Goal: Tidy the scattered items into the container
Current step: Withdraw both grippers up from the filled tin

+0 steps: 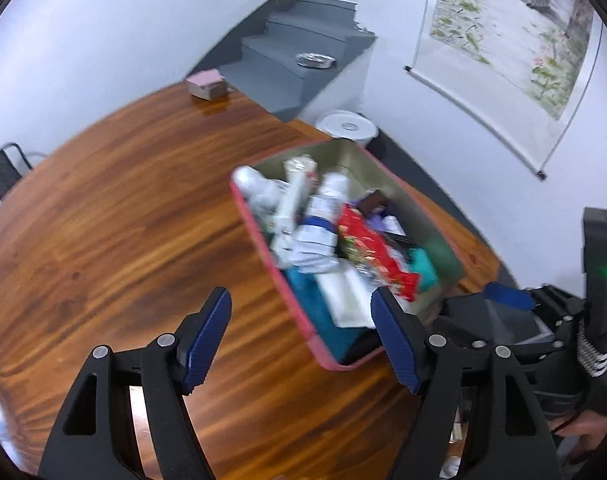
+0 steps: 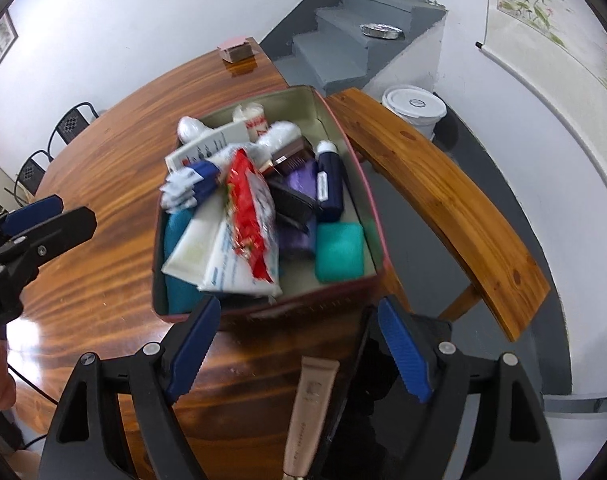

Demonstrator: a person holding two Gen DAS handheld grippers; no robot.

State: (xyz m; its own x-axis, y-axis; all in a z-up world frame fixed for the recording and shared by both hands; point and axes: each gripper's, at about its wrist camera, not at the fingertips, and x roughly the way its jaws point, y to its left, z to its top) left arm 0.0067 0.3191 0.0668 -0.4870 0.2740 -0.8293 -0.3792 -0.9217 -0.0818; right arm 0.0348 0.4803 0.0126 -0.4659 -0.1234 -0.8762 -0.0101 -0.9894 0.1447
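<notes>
Lying btwn right hand-held gripper fingers, beige tube

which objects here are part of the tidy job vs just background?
Job:
- pink-rimmed container, already piled with items
- red snack packet, teal pouch, navy bottle inside it
- beige tube, outside the container, beneath the open right gripper

Lying about:
- small pink box
- white bucket
- wooden bench

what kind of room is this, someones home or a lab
Most likely a home, perhaps a dining area: a big wooden table with a matching bench, grey stairs in the corner, and a hanging scroll painting on the white wall. Nothing lab-like shows.
</notes>
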